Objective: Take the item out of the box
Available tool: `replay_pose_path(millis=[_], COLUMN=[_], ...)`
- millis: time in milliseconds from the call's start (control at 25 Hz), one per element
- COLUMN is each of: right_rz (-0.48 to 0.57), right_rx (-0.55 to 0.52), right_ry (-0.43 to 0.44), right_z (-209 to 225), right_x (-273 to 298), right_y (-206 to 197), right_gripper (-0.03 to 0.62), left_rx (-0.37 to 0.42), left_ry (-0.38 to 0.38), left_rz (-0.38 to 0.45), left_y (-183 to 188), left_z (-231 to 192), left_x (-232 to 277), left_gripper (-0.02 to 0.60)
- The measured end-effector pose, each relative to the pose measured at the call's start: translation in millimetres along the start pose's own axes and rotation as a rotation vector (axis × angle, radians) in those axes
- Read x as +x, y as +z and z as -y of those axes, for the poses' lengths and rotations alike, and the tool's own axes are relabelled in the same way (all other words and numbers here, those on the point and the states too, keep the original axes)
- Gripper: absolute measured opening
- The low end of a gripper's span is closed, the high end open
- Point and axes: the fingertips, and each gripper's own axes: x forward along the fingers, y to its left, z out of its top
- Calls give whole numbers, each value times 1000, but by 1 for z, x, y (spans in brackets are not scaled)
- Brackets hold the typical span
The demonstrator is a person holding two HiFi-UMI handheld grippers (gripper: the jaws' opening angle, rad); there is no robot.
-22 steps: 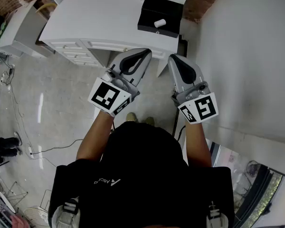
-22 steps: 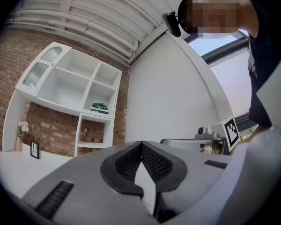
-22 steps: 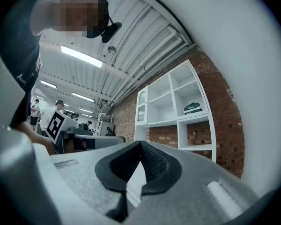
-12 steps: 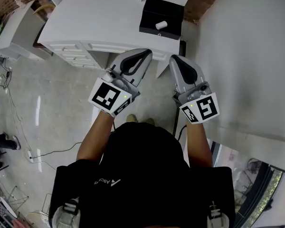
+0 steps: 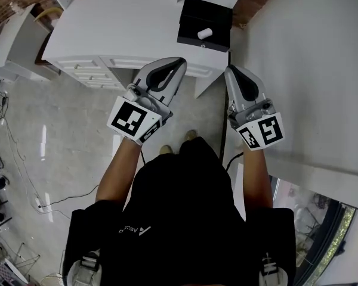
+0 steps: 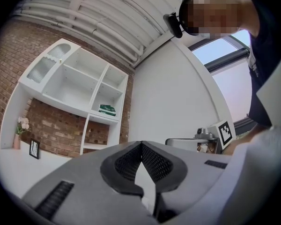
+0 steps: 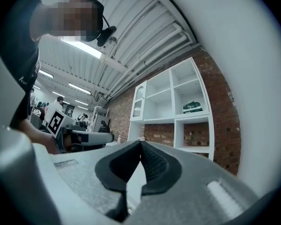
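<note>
I've edged my left gripper [image 5: 180,62] and right gripper [image 5: 231,70], fingers pressed together on nothing, nearer the box [image 5: 216,14]; its item [image 5: 204,33] lies untouched.

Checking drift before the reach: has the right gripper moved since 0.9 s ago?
Yes: right gripper shifted slightly rightward against the black box, widening its gap from the left gripper.
</note>
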Motion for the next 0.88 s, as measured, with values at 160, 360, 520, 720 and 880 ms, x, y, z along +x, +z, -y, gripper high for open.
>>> replay_pose_path(millis=[160,360,520,720,880], right_rz=[-25,-38,-70,-145,-237], right_rx=[-26,-30,-81,-157,-215], right_ry=[6,27,69,159,259], right_z=[22,57,91,136,162], right_x=[20,49,78,116,142], right_y=[-7,-26,-47,-85,-115], right_gripper=[2,2,2,2,2], left_rx=[5,24,33,44,51], left_ry=[-1,6,25,61,95], left_rz=[-1,-20,-36,-46,-58], left_y=[-1,-12,-25,-42,-55], left_z=[-19,-49,-81,-120,-145], left_x=[14,46,80,128,161], left_gripper=[-2,-2,-2,-2,-2])
